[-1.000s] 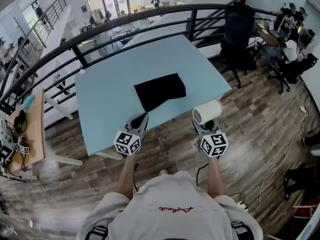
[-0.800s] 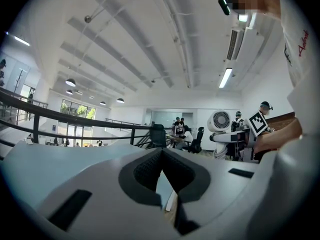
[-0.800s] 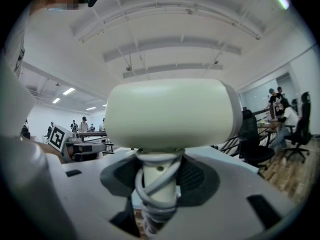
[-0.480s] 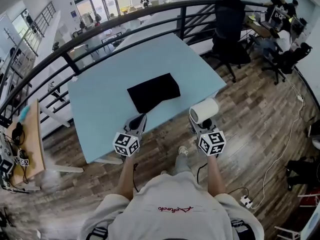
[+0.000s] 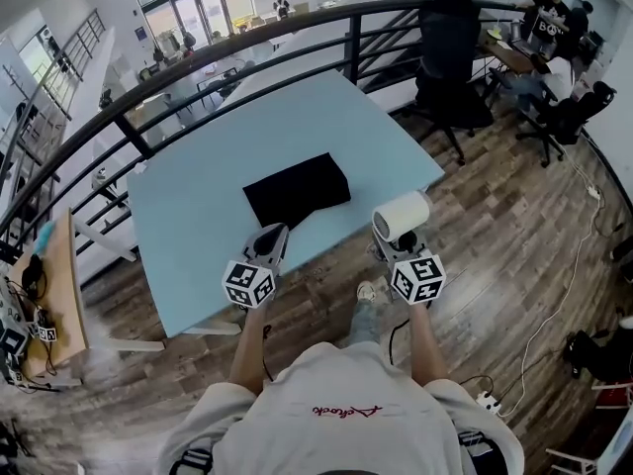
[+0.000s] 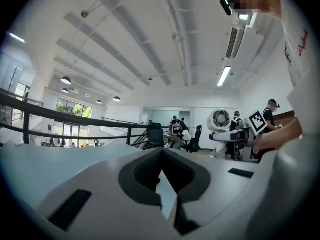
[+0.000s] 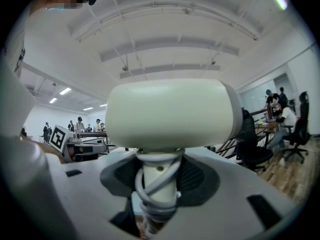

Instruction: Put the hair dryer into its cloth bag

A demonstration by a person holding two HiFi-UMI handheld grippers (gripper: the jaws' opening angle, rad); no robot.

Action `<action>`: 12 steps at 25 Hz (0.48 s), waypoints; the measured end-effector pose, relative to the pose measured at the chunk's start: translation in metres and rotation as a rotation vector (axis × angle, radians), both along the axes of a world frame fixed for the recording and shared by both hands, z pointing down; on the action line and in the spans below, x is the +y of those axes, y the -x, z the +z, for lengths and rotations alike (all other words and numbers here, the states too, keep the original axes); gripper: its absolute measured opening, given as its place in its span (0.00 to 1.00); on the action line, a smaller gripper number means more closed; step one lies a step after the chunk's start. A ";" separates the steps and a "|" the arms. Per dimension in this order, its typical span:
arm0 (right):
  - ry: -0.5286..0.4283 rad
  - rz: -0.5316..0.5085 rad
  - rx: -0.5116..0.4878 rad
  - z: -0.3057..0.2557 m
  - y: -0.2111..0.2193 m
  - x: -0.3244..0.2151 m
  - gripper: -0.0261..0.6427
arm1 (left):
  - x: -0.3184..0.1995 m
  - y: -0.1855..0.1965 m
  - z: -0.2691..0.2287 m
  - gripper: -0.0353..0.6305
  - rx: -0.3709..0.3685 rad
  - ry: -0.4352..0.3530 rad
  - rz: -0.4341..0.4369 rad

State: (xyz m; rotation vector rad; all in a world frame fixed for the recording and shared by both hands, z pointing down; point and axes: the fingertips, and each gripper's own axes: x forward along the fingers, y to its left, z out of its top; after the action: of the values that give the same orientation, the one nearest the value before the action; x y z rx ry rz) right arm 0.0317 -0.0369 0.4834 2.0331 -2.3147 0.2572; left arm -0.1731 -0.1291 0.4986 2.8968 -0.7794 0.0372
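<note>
The black cloth bag (image 5: 297, 188) lies flat on the light blue table (image 5: 198, 226). My left gripper (image 5: 274, 236) is level at the bag's near edge, its jaws shut, and in the left gripper view I see nothing between its pads (image 6: 150, 169). To its right, my right gripper (image 5: 398, 247) is shut on the handle of the white hair dryer (image 5: 401, 214), just off the table's front edge. In the right gripper view the hair dryer (image 7: 172, 114) stands upright, and its cord-wrapped handle (image 7: 157, 189) sits between the pads.
A black railing (image 5: 247, 43) curves behind the table. Black office chairs (image 5: 450, 57) stand at the back right on the wooden floor (image 5: 514, 255). At the far left a wooden side table (image 5: 54, 285) holds small gear. The person's legs are below the table's front edge.
Both grippers have shifted to the right along the table's front edge, so the bag now lies further left of them. The hair dryer stays in the right gripper.
</note>
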 end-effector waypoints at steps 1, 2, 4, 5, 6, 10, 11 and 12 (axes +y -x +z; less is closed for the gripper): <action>-0.003 -0.001 -0.001 0.000 -0.006 -0.006 0.34 | -0.005 -0.006 0.000 0.06 0.000 -0.001 0.000; -0.004 -0.001 -0.001 0.000 -0.011 -0.011 0.34 | -0.011 -0.013 0.000 0.06 0.000 -0.001 0.001; -0.003 0.000 -0.002 0.001 -0.022 -0.024 0.34 | -0.023 -0.024 0.001 0.06 -0.002 0.000 0.002; -0.003 -0.001 -0.003 0.002 -0.027 -0.030 0.34 | -0.029 -0.030 0.002 0.06 -0.004 0.001 0.002; -0.003 -0.001 -0.003 0.002 -0.033 -0.037 0.34 | -0.035 -0.035 0.002 0.06 -0.006 0.001 0.001; -0.007 0.004 -0.006 0.000 -0.058 -0.062 0.34 | -0.060 -0.060 0.001 0.06 -0.009 0.003 0.003; -0.008 0.005 -0.008 -0.002 -0.065 -0.068 0.34 | -0.066 -0.067 0.000 0.06 -0.009 0.004 0.003; -0.009 0.004 -0.010 -0.003 -0.072 -0.074 0.34 | -0.072 -0.073 -0.001 0.06 -0.010 0.006 0.003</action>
State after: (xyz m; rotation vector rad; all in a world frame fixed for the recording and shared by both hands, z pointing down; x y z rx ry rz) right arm 0.1032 -0.1111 0.4803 2.0462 -2.3219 0.2583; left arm -0.0997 -0.2011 0.4980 2.8941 -0.7752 0.0536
